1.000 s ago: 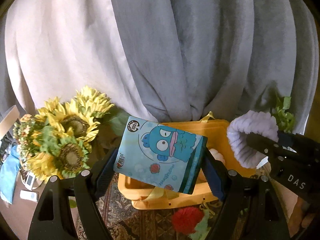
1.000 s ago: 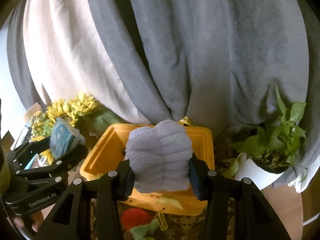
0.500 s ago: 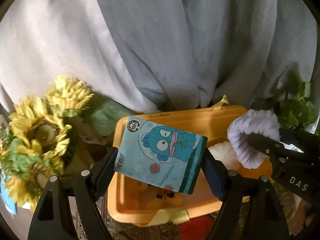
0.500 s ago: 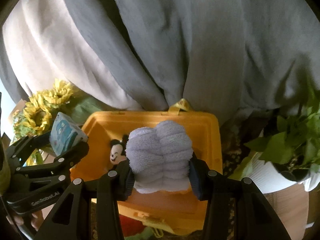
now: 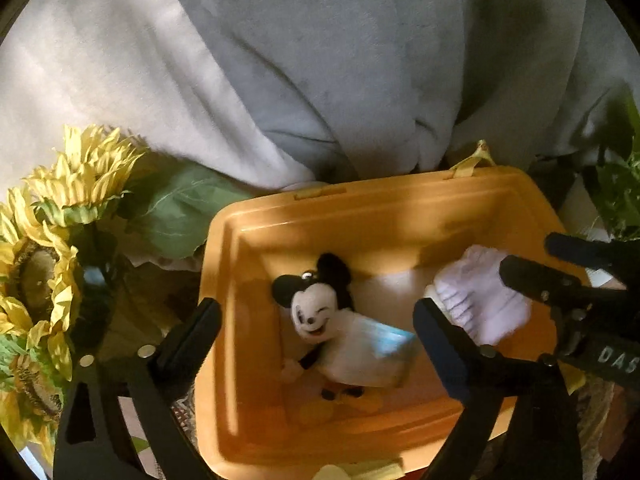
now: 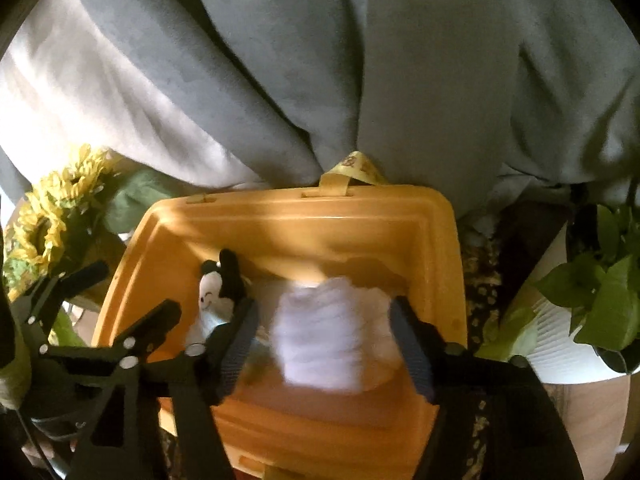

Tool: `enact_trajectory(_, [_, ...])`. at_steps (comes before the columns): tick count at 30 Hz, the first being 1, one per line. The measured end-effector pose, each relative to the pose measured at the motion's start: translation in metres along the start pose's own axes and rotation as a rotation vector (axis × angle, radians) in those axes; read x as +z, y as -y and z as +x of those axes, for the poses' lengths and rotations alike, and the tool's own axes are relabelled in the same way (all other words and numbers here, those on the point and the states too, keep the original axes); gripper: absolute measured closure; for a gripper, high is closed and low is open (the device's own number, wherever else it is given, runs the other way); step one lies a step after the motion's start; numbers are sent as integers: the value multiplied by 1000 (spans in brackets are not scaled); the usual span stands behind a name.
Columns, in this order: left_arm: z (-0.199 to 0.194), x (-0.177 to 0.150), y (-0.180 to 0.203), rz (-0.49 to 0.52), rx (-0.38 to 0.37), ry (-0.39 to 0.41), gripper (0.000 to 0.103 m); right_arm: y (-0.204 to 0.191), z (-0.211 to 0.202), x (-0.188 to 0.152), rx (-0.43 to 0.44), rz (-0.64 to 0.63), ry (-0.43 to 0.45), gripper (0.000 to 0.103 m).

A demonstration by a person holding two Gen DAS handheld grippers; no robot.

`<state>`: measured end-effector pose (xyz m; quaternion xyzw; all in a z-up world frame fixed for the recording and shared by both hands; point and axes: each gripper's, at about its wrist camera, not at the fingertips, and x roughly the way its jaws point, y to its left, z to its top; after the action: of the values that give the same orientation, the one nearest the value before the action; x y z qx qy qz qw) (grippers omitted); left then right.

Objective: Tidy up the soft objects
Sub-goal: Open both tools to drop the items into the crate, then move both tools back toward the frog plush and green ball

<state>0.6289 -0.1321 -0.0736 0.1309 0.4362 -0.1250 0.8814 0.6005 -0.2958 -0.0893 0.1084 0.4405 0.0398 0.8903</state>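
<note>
An orange plastic bin [image 5: 400, 208] [image 6: 304, 224] holds a Mickey Mouse plush [image 5: 316, 316] [image 6: 218, 284]. A blue cartoon tissue pack [image 5: 384, 350], blurred, lies on the plush's body inside the bin. My left gripper [image 5: 316, 330] is open and empty above the bin. My right gripper [image 6: 322, 338] is open; the lilac fluffy cloth [image 6: 324, 344] [image 5: 480, 300] sits blurred between its jaws, apart from both pads, over the bin's right side.
Artificial sunflowers [image 5: 48, 248] [image 6: 52, 216] stand left of the bin. A potted green plant in a white pot [image 6: 592, 312] stands to the right. Grey and white drapes [image 5: 320, 60] hang close behind. A patterned rug lies under the bin.
Both grippers moved forward over the bin and opened. The blue tissue pack left the left gripper and dropped onto the plush. The lilac cloth is released from the right gripper.
</note>
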Motion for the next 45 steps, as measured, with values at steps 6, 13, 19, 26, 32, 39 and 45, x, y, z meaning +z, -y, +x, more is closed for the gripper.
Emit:
enact_trajectory(6, [-16,-11,-1,-14,13,30,3,-3,-23,-4,-69,-24,70,29])
enact_trajectory(13, [-55,-22,6,1,50,127,1,-2,-65,-13,-117,-22,167,29])
enact_trajectory(19, [-90,-35,11,-8,62,219,1,0,-103,-31,-155,-17,250,21])
enact_trajectory(26, [-122,-57,20,-1,76,272,0,4,-135,-55,-210,-13,321,18])
enact_trajectory(32, [-134,-80,31,15,78,304,0,11,-154,-84,-257,22,361,14])
enact_trajectory(39, [-133,-111,44,37,71,279,0,16,-150,-119,-287,11,304,14])
enact_trajectory(45, [-115,-136,49,38,23,180,0,21,-143,-138,-312,6,261,14])
